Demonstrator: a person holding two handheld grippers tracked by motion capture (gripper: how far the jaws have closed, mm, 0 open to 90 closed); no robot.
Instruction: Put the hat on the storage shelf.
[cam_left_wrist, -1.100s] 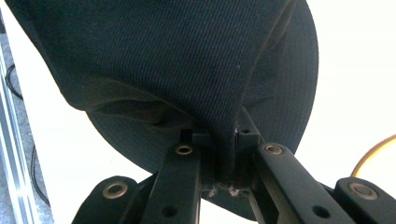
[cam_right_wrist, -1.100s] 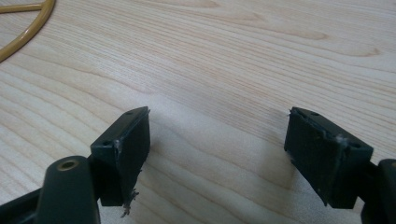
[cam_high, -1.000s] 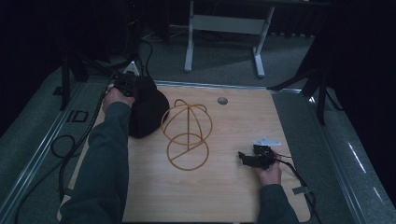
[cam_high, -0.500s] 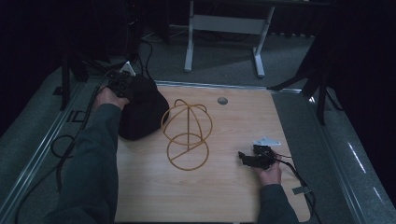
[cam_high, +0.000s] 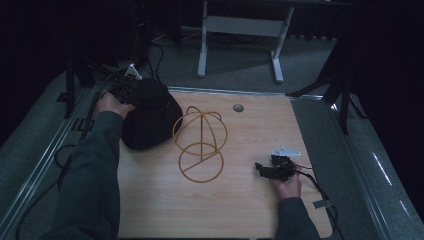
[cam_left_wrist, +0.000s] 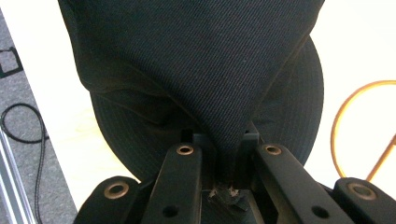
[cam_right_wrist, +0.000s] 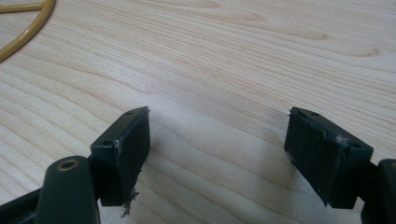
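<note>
Black cap (cam_left_wrist: 196, 70) pinched by left gripper (cam_left_wrist: 219, 144); right gripper (cam_right_wrist: 217, 154) gapes.

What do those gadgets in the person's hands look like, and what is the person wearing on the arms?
Both are black. The right gripper carries a pale grey three-cornered plate on top and trails a dark cable; its jaws end in blocky black pads. The left gripper has copper-coloured rivets. The sleeves are dark grey-green.

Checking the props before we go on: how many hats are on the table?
1. A black hat lies at the table's far left, beside the wire stand, its fabric pinched in the left gripper. None seems hidden.
</note>
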